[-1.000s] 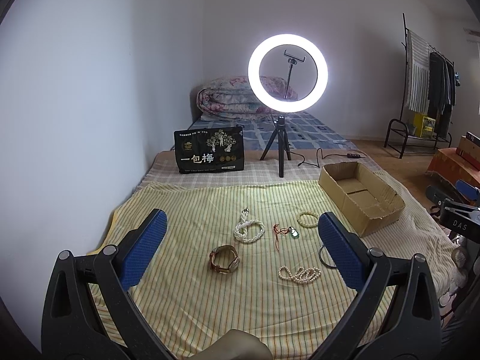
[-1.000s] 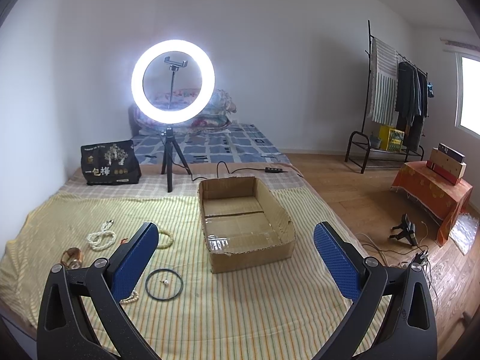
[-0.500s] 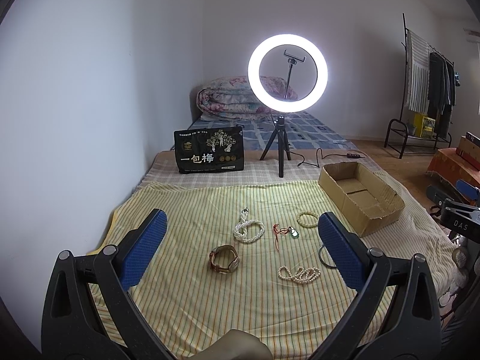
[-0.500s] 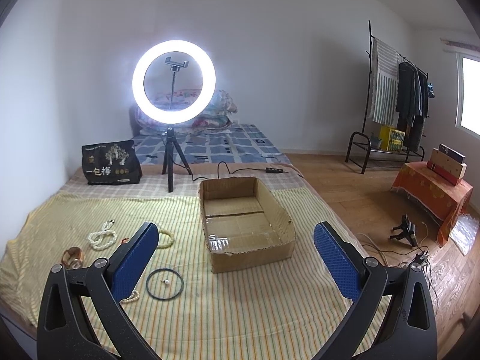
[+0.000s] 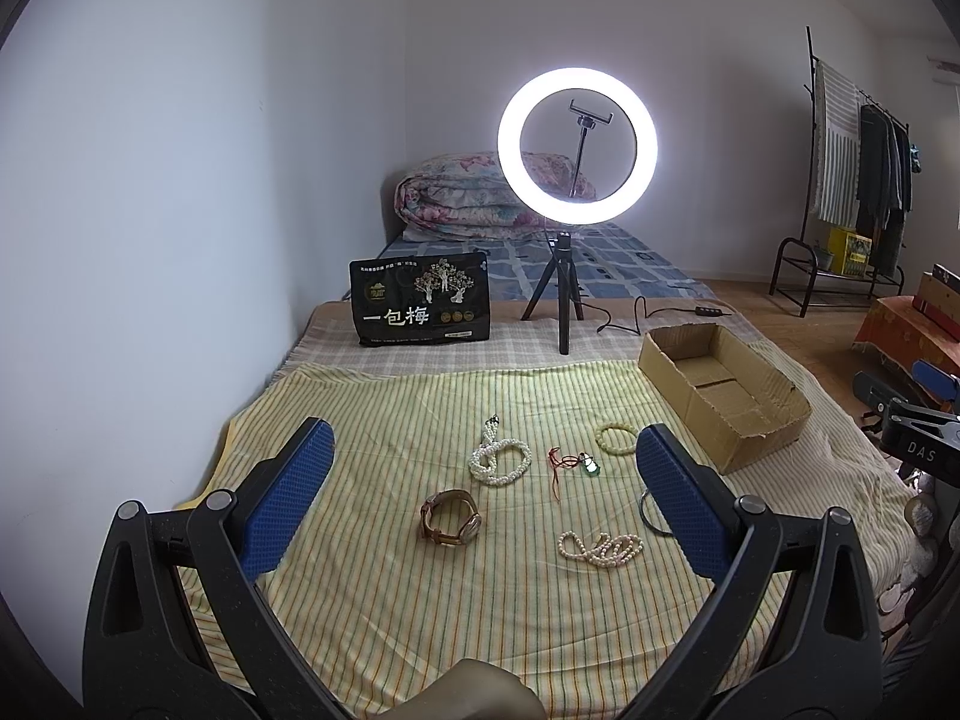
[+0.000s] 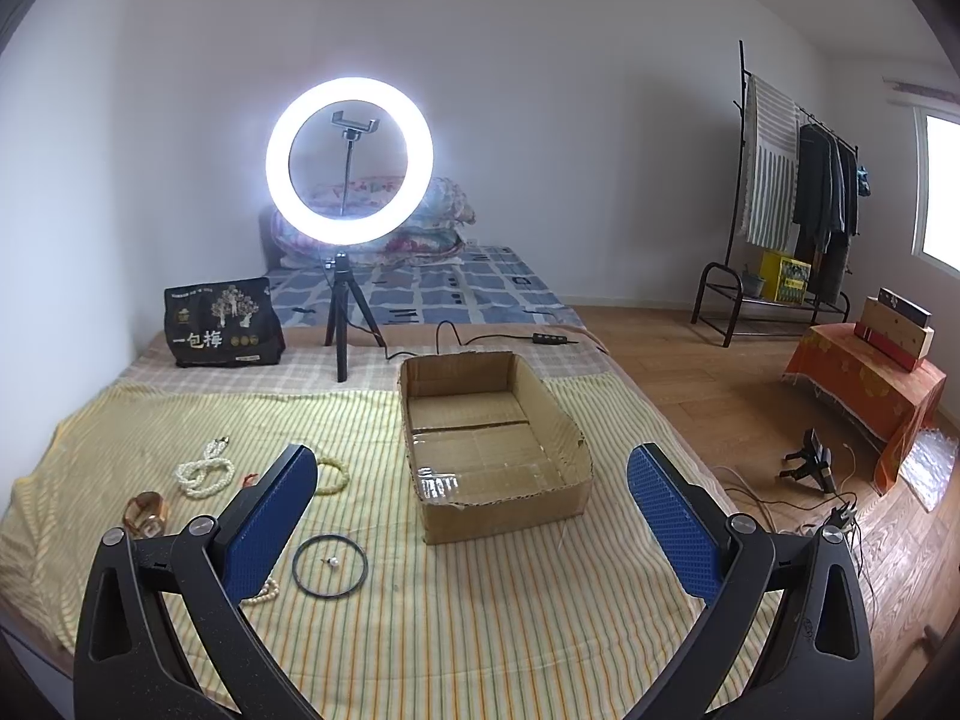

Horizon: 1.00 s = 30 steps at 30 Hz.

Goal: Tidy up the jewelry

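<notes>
Left wrist view: the left gripper (image 5: 480,468) stands wide open above the striped yellow cloth (image 5: 420,612), holding nothing. Between its blue pads (image 5: 288,504) the jewelry lies spread on the cloth: a watch (image 5: 451,519) with a brown strap nearest; a coiled white bead necklace (image 5: 499,461) beyond it; a red cord with a green pendant (image 5: 575,463) to the right; a pale yellow-green bead bracelet (image 5: 616,439) further right; a pearl strand (image 5: 600,547) in front. A cardboard box (image 5: 723,396) sits open at the cloth's right edge, apart from all the pieces. A lit ring light (image 5: 577,147) on a tripod and a black bag (image 5: 420,305) stand behind.

Right wrist view: the right gripper (image 6: 471,516) is likewise wide open and empty, raised over the cloth in front of the box (image 6: 498,504). A black ring (image 6: 329,559) with a small pearl inside it lies just left of the box. The necklace (image 6: 205,470) and watch (image 6: 146,513) lie far left; the bracelet (image 6: 337,477) is partly hidden by the left finger.
</notes>
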Tool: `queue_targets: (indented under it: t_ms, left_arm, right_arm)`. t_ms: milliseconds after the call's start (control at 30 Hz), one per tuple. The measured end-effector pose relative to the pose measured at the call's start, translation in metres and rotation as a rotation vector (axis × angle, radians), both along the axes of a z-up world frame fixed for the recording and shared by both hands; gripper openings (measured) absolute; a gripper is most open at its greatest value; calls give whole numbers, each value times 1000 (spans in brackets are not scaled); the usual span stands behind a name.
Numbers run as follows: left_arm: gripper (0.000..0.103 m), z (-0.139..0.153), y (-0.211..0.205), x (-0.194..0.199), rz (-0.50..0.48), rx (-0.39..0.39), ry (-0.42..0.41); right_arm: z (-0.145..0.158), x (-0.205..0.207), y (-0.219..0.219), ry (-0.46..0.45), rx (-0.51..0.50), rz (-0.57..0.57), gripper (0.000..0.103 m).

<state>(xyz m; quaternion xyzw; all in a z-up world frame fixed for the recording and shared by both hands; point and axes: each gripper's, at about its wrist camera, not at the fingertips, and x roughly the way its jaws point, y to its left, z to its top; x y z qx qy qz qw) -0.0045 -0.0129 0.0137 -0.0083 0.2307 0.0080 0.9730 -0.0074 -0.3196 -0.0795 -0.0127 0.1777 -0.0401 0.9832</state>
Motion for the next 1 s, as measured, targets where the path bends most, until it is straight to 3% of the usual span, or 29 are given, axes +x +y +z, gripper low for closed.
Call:
queue_targets:
  t_ms: [1000]
  left_arm:
    - [103, -10, 12, 2, 15, 0, 18]
  right_arm:
    - [-5, 7, 10, 27, -14, 16, 103]
